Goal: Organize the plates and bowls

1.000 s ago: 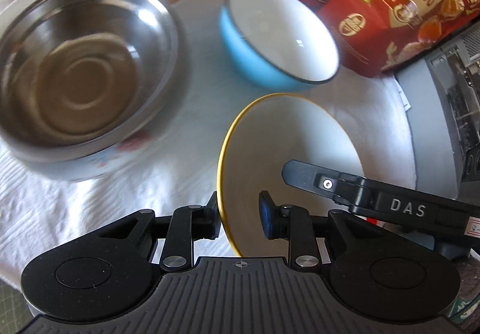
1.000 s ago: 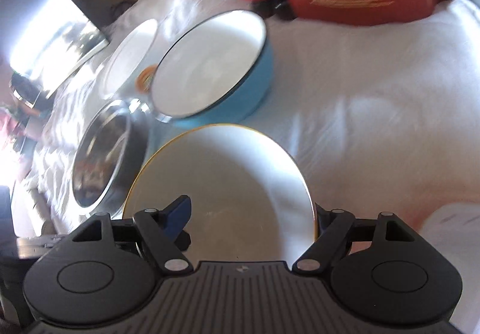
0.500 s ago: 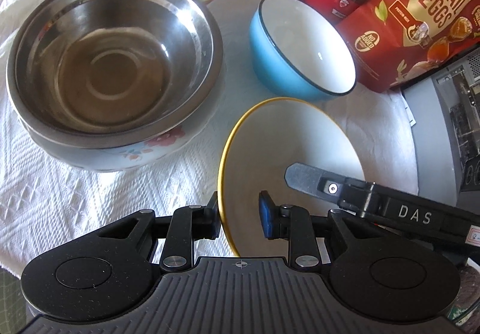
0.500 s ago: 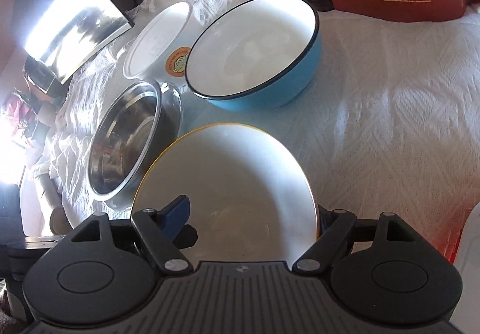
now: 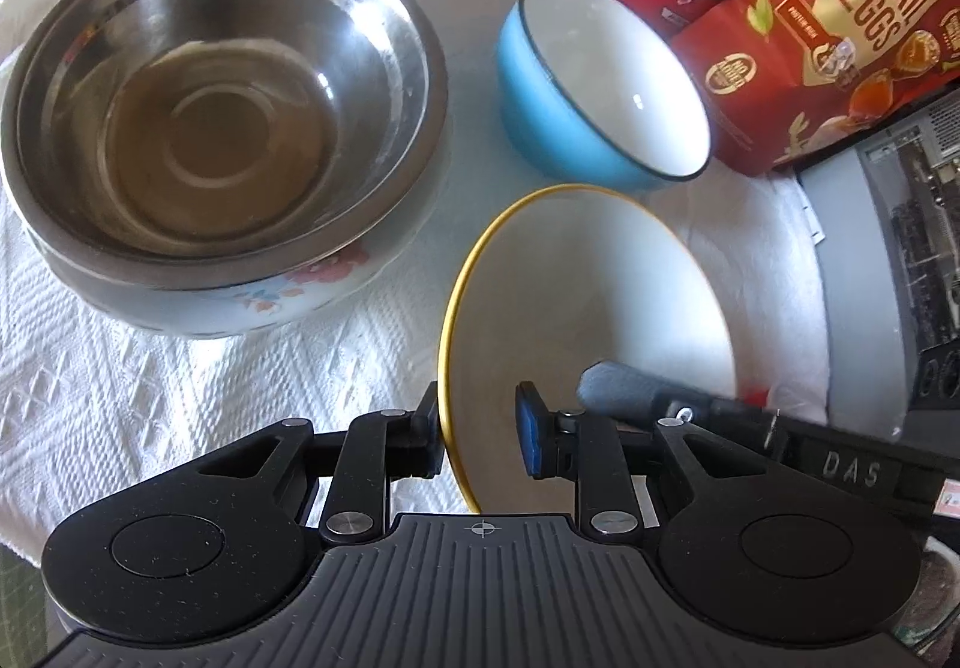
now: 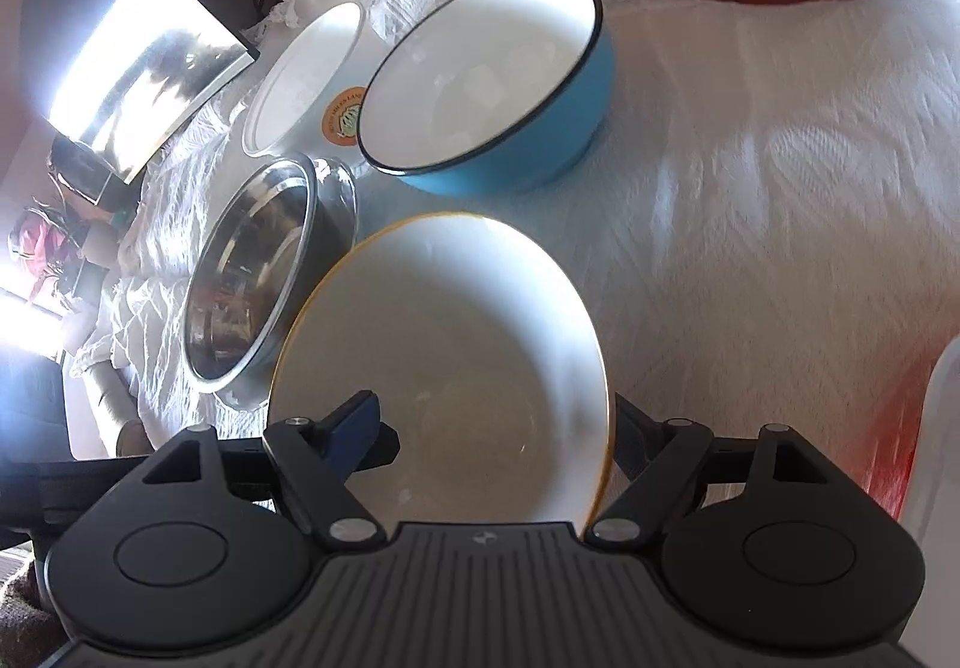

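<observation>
Claws share one yellow-rimmed plate: the left claw pinches its near rim, the right claw spreads wide around it, beside the blue bowl.

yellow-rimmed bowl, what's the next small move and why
Probably carry the yellow-rimmed bowl over to the steel bowl, likely to nest it. The left gripper pinches its rim, the right gripper spans it, and the steel bowl already sits inside a floral bowl.
</observation>
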A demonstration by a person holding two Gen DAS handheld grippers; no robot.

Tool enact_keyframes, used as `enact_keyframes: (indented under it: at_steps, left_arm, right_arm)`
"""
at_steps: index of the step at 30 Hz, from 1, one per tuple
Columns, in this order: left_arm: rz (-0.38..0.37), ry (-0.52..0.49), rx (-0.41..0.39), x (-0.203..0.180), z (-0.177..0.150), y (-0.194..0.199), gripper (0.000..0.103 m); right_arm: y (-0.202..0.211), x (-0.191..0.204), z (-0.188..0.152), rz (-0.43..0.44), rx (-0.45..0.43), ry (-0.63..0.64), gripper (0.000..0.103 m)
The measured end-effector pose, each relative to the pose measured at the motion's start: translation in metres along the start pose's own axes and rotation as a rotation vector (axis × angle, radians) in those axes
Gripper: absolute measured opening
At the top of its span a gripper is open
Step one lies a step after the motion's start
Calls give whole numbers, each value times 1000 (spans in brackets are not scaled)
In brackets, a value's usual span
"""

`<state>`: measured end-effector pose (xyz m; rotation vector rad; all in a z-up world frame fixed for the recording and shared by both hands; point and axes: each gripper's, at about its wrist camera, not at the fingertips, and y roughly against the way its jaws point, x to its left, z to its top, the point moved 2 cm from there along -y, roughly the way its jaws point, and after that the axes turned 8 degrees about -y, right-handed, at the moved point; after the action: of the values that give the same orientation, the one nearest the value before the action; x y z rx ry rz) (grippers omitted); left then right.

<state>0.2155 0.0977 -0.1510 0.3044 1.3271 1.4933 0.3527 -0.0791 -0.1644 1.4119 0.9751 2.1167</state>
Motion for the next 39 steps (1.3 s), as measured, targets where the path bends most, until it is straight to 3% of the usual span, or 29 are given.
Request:
enact_keyframes:
  at_steps: [21, 33, 39]
  left_arm:
    - [62, -43, -29, 3, 9, 9, 24]
    - [-17, -61, -78, 30, 26, 49, 24]
    - [-95, -144, -86, 52, 55, 75, 24]
  right_arm:
    - [-2, 4, -9, 44, 29, -28, 82]
    - [-12, 2, -1, -33, -28, -97, 82]
    - [-2, 11, 7, -105, -97, -150, 82]
